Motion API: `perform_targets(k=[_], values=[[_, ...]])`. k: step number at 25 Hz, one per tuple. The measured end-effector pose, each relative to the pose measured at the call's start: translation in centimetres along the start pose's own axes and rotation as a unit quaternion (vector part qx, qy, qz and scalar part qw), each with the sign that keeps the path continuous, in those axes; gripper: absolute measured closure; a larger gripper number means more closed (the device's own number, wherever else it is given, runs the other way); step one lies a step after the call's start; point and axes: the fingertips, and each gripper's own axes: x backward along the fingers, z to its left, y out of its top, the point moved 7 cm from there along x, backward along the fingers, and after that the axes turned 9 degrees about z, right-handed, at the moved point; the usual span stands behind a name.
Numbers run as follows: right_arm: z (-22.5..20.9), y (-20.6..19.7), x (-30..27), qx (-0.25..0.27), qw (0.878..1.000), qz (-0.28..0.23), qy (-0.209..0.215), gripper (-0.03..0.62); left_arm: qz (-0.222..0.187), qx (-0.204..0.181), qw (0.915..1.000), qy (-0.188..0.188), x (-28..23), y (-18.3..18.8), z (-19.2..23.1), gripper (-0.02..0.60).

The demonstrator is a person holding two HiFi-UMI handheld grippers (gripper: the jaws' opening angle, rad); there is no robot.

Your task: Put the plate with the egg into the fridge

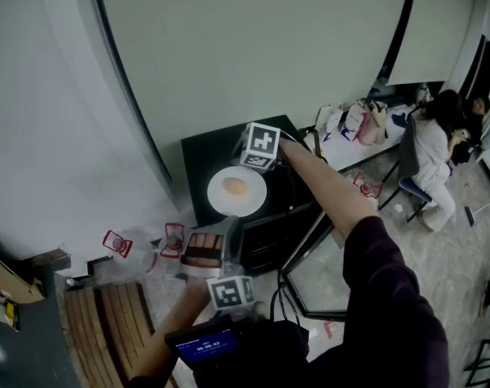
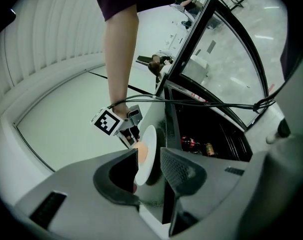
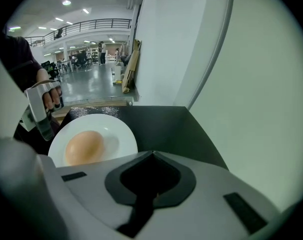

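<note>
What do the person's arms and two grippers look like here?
Both grippers are light grey plastic with dark jaws; the left gripper shows a ribbed pad. Each, like the right gripper, carries a white cube with black square markers. Black cables trail off. The right arm wears a dark purple sleeve.

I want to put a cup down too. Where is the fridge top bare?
Bare: the fridge top between the plate and the wall. Crowded: the plate's other side, where the left tongs hover open.
</note>
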Motion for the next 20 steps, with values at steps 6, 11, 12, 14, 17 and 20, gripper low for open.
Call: perform_targets(k=[6,11,12,14,17,20], values=[[3.0,-0.3,0.7,0.02,1.0,-0.001,0.019,0.587,0.006,-0.026,0.9996,-0.004,0.2,0.0,-1.2,0.48],[5.0,0.1,0.9,0.032,0.999,-0.005,0.033,0.586,0.019,-0.059,0.998,0.015,0.8,-0.6,-1.1,0.481],[5.4,0.2,1.0,0.035,0.999,-0.005,0.034,0.587,0.02,-0.063,0.9976,0.019,0.9,-0.7,-1.1,0.482],[5.9,0.3,1.1,0.037,0.999,-0.006,0.033,0.587,0.022,-0.072,0.9967,0.03,1.2,-1.0,-1.1,0.482],[6.1,0.3,1.1,0.03,0.999,-0.011,0.028,0.586,0.022,-0.09,0.9948,0.042,1.3,-1.1,-1.5,0.527],[6.3,0.2,1.2,0.022,0.999,-0.015,0.027,0.587,0.023,-0.106,0.993,0.047,1.3,-1.2,-1.9,0.549]])
